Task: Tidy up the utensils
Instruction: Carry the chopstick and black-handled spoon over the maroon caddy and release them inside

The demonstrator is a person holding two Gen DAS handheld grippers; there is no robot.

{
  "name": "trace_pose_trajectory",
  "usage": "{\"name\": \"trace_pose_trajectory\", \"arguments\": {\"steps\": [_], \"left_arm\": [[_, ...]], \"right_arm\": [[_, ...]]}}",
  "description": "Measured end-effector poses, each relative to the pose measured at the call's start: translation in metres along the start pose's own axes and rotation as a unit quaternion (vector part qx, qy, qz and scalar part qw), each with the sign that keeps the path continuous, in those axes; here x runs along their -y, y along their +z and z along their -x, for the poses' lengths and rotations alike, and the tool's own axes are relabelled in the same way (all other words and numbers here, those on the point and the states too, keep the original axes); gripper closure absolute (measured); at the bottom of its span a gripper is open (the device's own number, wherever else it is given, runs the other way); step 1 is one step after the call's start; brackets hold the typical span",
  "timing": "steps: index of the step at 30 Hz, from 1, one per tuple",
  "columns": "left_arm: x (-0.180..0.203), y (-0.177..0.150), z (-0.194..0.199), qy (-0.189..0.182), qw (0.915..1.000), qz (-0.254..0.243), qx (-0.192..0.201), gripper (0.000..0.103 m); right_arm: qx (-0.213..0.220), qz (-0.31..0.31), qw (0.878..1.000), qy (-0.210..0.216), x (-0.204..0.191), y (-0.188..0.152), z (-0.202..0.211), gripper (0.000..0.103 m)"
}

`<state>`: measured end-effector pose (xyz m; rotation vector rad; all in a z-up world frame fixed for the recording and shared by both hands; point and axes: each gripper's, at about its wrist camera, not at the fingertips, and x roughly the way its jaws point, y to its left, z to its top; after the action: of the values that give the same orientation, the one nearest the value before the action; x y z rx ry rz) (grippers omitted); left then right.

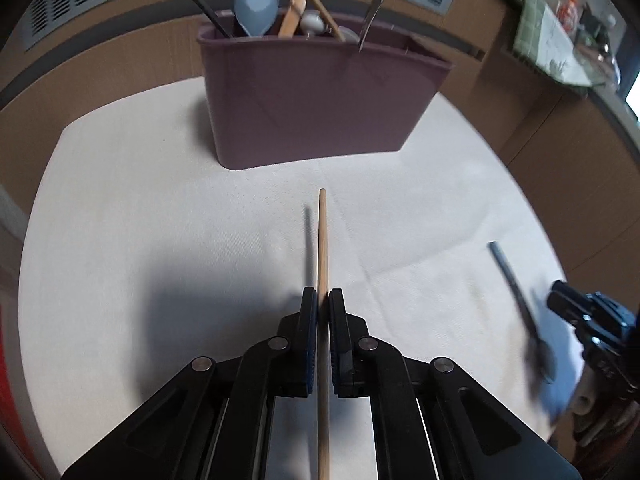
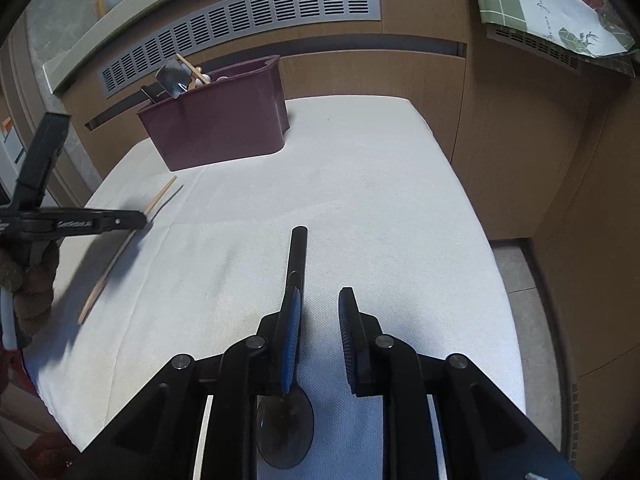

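While the left gripper (image 1: pixel 323 300) is clamping a wooden chopstick (image 1: pixel 322 240) between nearly closed jaws, the stick is pointing straight ahead at the maroon bin (image 1: pixel 312 96) at the far side of the white cloth (image 1: pixel 160 200). To do this step well, I judge that the stick should be tipped upright over the bin's open top before it is let go, clear of the blue spoon (image 1: pixel 256 6) and the other handles already leaning there. The chopstick is looking thin, pale and straight, so it is likely to swivel in a loose pinch. On the near right, the right gripper (image 2: pixel 320 320) is standing wide open around a black spoon (image 2: pixel 294 280) lying on the cloth, its handle touching the left finger, its bowl nearest the camera.
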<state>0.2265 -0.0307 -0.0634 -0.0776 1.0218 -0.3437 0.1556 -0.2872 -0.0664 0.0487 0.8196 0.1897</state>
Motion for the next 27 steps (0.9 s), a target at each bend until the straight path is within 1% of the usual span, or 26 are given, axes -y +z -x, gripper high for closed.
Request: {"name": "trace_pose_trajectory", "arguments": {"steps": [3,5,7,10,12,15,17,22,23,25,27], "left_arm": [[0.001,-0.012,0.030,-0.028,0.9984,0.028,0.041,0.097],[0.002,-0.017,0.045,-0.036,0.9963,0.042,0.065,0.097],[0.002,-0.016,0.056,-0.044,0.9941,0.053,0.084,0.097],[-0.002,-0.014,0.063,-0.050,0.9919,0.060,0.101,0.097],[0.000,-0.017,0.071,-0.051,0.9908,0.062,0.109,0.097],[-0.008,-0.021,0.083,-0.050,0.9895,0.065,0.119,0.097],[-0.015,-0.030,0.091,-0.049,0.9889,0.071,0.121,0.097],[-0.024,-0.036,0.089,-0.052,0.9880,0.088,0.116,0.097],[-0.024,-0.037,0.089,-0.051,0.9880,0.090,0.115,0.097],[-0.025,-0.038,0.091,-0.048,0.9877,0.092,0.117,0.097],[-0.025,-0.040,0.094,-0.046,0.9872,0.093,0.122,0.097]], "right_arm": [[0.004,0.004,1.000,0.013,0.002,-0.002,0.005,0.084],[0.006,0.005,1.000,0.017,0.003,-0.002,0.006,0.084],[0.005,0.003,1.000,0.017,0.004,-0.002,0.006,0.084],[-0.002,-0.001,1.000,0.023,0.005,-0.002,0.005,0.083],[-0.002,0.004,1.000,0.024,0.004,-0.002,0.005,0.082],[-0.002,0.014,0.999,0.032,0.002,-0.003,0.004,0.081],[-0.010,0.007,0.999,0.039,0.003,-0.002,-0.002,0.081],[-0.042,-0.002,0.997,0.069,0.000,0.004,-0.024,0.080],[-0.047,0.002,0.997,0.066,-0.004,0.006,-0.029,0.080],[-0.058,0.022,0.997,0.041,-0.014,0.012,-0.041,0.080],[-0.055,0.046,0.997,0.019,-0.024,0.017,-0.047,0.080]]}}
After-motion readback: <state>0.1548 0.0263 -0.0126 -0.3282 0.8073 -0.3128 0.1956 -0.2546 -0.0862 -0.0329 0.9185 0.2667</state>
